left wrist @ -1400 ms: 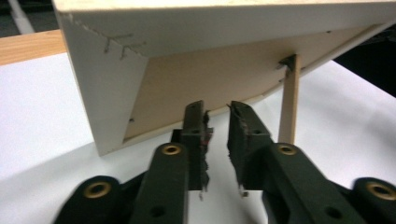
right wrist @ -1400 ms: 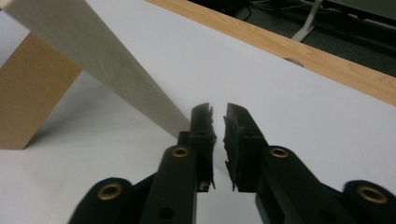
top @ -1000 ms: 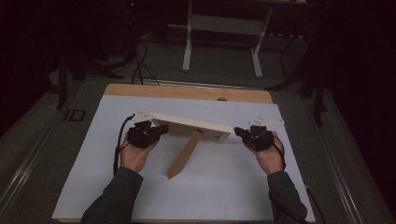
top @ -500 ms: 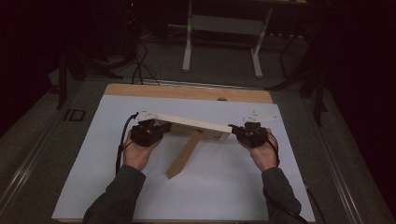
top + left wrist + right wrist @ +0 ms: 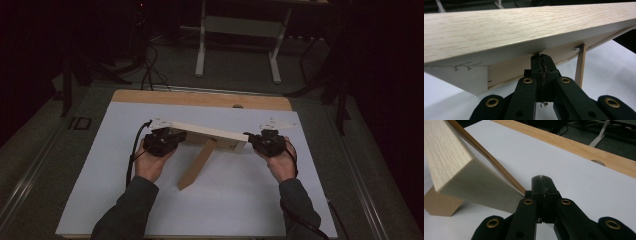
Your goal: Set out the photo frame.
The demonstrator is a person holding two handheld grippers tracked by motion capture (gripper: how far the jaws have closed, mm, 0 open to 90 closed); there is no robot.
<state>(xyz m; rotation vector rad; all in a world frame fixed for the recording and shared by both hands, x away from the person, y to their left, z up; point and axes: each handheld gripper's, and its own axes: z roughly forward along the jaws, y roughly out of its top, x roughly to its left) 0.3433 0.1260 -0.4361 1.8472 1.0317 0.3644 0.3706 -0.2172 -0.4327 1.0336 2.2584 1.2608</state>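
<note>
Since a second ago, both hands came a little closer to the wooden plank (image 5: 210, 134). The left claw (image 5: 172, 137) moved slightly to the right and now sits against the left end of the plank, with its closed tip under the plank's lower edge in the left gripper view. The right claw (image 5: 252, 139) moved slightly to the left, toward the right end of the plank, and its closed tip is now just beside that end's corner in the right gripper view.
</note>
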